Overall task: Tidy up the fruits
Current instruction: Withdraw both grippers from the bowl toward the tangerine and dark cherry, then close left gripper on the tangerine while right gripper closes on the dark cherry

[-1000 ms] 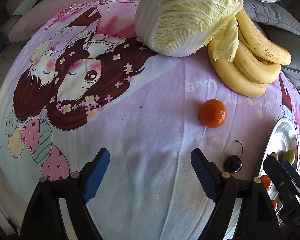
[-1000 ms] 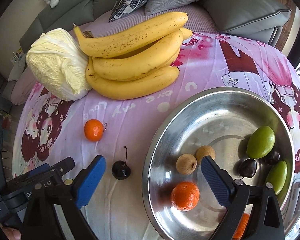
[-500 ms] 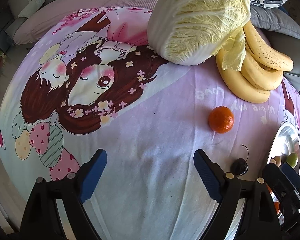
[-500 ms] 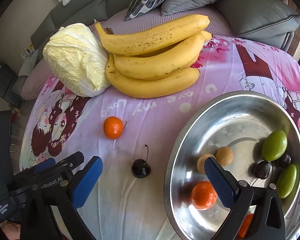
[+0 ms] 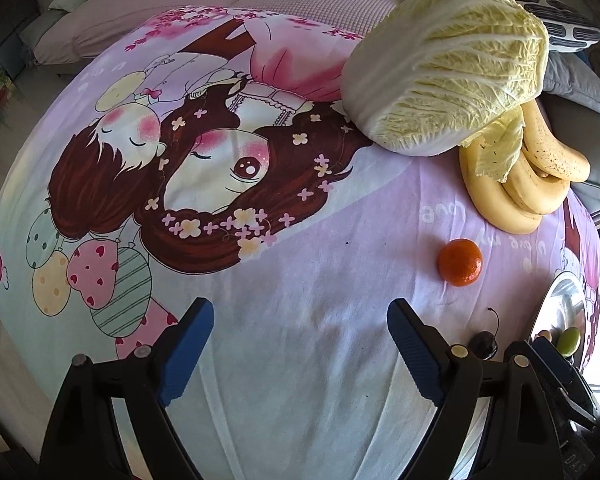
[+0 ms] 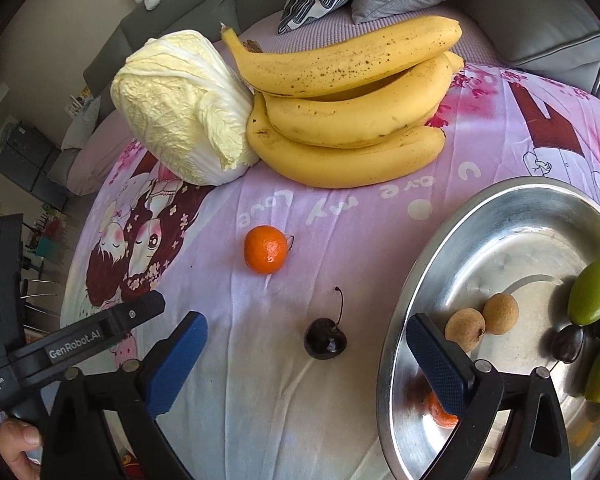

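Two claws are seen, and both are released with nothing between the pads. The right claw has just been closing a little, with the dark cherry lying between its blue pads but untouched. The left claw is held spread over bare printed cloth, with no fruit between its pads.

A slip is judged the main risk: the cherry is small, round and glossy, so it could be squirted out sideways or rolled on the soft cloth if the pads are closed off-centre. Its upright stem could be caught and the fruit tipped. Bruising is likely if it is squeezed hard.

Just right of the right claw, the steel bowl is set close, and its rim could be struck by the right-hand pad during the closing. Two brown longans, green fruits, dark fruits and an orange one are already held in it.

Ahead of the cherry lies a mandarin, apart from it. Further ahead, the bananas are touched by the napa cabbage. The left claw's body is seen close on the left and could be bumped.
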### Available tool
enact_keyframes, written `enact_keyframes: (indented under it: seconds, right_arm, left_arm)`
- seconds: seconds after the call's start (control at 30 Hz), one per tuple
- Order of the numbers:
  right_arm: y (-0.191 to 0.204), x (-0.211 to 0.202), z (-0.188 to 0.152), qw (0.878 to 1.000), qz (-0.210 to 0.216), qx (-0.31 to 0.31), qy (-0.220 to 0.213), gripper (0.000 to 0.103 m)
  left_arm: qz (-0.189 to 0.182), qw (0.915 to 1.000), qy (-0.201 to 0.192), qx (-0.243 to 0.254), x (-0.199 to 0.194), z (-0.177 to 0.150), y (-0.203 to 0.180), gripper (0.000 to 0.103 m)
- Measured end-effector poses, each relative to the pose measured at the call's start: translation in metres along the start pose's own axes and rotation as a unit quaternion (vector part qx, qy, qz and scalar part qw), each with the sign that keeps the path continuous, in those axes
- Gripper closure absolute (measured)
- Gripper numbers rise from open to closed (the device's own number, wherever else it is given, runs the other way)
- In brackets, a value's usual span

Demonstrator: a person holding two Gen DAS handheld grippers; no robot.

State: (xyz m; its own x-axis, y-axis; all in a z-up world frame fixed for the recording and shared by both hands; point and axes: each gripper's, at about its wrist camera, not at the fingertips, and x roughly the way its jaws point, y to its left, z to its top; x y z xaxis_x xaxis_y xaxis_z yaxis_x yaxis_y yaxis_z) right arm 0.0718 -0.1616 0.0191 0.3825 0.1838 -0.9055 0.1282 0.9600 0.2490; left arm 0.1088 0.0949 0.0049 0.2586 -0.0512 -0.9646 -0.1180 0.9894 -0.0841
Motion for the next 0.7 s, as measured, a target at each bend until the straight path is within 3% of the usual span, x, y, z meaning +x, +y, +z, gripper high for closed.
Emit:
enact_keyframes:
  seconds: [0.2, 0.7]
  right_arm:
    - [0.012, 0.003, -0.003, 0.999, -0.025, -0.027, 0.006, 0.035]
    - [0.027, 0.041, -0.011, 0.992, -0.101, -0.056, 0.058, 0.055]
  left_arm:
    - [-0.015, 0.9998, 0.009, -0.001, 0.008, 0.006, 0.011, 0.014]
    - [-0.021, 0.9992, 0.033, -0.002, 0.022, -0.007, -0.001, 0.014]
